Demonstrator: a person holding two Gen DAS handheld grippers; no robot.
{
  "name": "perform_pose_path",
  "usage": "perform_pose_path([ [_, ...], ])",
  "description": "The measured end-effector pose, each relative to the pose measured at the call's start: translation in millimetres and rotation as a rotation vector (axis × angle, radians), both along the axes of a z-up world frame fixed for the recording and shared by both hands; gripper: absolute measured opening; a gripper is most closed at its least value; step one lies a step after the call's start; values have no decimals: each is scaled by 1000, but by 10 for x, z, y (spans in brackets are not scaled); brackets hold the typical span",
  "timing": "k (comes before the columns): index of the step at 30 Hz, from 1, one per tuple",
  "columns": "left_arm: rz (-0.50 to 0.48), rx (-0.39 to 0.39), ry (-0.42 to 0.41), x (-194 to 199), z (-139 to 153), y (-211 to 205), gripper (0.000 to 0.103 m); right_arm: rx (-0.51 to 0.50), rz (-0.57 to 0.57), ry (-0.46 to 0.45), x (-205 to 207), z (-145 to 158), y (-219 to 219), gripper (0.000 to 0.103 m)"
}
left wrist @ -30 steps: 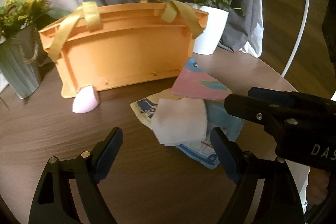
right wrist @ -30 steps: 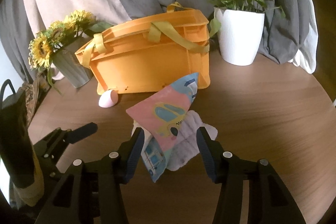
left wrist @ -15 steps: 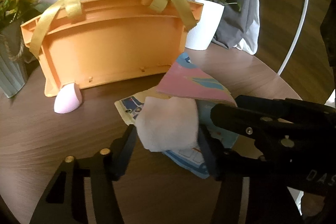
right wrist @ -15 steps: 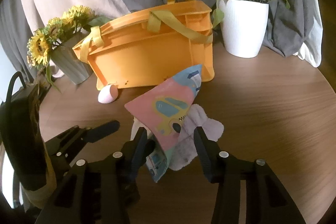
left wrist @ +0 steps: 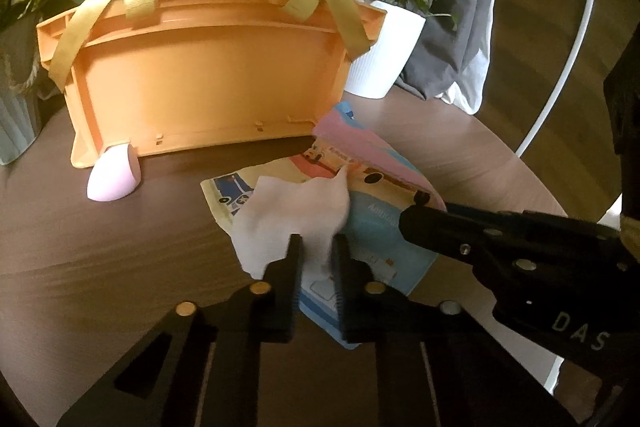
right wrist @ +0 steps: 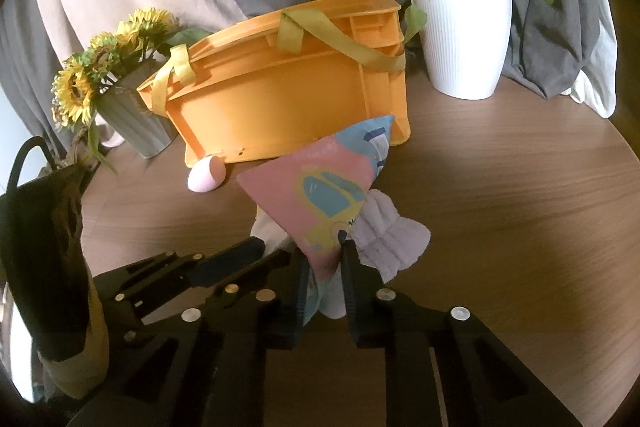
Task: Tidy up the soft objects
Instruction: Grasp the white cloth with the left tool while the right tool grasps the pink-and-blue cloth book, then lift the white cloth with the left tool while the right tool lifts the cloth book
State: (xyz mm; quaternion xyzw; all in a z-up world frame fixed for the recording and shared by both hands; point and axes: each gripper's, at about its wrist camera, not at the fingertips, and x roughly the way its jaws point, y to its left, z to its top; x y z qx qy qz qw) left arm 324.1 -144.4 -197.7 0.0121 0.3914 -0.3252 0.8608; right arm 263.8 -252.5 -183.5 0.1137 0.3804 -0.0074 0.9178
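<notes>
A white fluffy cloth (left wrist: 296, 213) lies on a printed pink-and-blue car-pattern cloth (left wrist: 372, 167) on the round wooden table. My left gripper (left wrist: 316, 259) is shut on the white cloth's near edge. My right gripper (right wrist: 325, 275) is shut on the printed cloth (right wrist: 320, 195), whose pink corner stands up; the white cloth (right wrist: 390, 235) shows beside it. The right gripper's black body (left wrist: 500, 247) reaches in from the right in the left wrist view. An orange crate (left wrist: 208, 79) with yellow straps stands behind the cloths. A pink egg-shaped sponge (left wrist: 114, 179) lies by its left corner.
A white pot with a green plant (right wrist: 464, 43) stands right of the crate (right wrist: 288, 99). A grey vase of sunflowers (right wrist: 120, 95) stands to its left. Grey and beige curtains hang behind. The table edge (right wrist: 600, 131) curves along the right.
Both grippers moved in on the cloths and closed: the left on the white cloth, the right on the printed cloth. They were open a second ago.
</notes>
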Motion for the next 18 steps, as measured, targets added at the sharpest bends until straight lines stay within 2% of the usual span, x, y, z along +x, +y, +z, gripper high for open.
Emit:
perform_pose_path([
  [9,67,-19,-24,-43,151,110,6,5,0,-15,-18,46,-16,10],
  [18,151,-53,-69,-86,437,271,6,11,9,-57,-61,202,-10,9],
])
